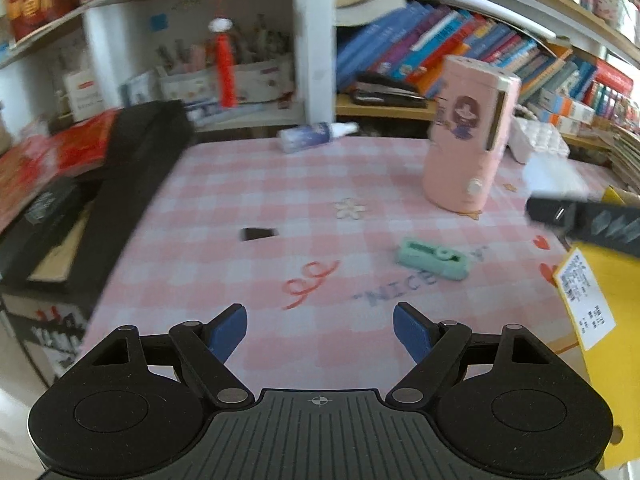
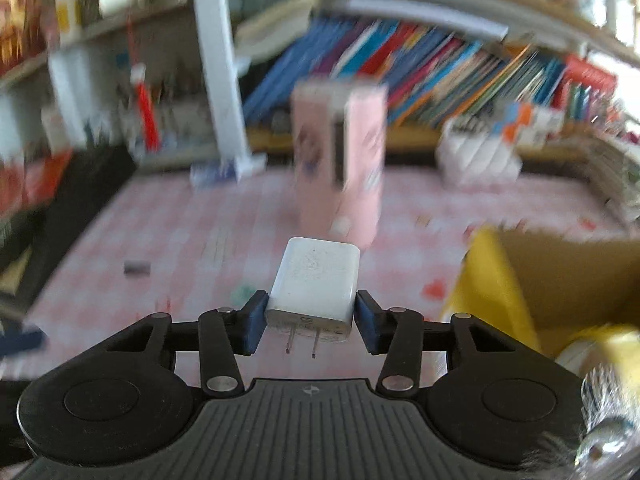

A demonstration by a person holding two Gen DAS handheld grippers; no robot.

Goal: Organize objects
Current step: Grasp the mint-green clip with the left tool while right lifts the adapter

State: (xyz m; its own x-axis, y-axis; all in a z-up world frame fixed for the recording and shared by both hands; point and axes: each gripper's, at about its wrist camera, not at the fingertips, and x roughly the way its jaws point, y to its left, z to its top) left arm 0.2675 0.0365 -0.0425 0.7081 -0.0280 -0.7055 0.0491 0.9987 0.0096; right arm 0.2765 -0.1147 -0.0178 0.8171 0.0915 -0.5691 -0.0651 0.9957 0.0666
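Pink container [image 1: 468,136] blocks centre; cloth [image 1: 240,184] left open.

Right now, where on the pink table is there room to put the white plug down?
The widest bare patch of cloth lies between the black case and the pink box, above the small black piece. Another lies just ahead of the left gripper. The right side is crowded: green thing, yellow box.

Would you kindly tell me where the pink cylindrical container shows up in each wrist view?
Left wrist: pink cylindrical container stands upright, right of centre, on the checked tablecloth.
Right wrist: blurred, at centre, beyond the white charger.
Shared landmark: the white shelf post.
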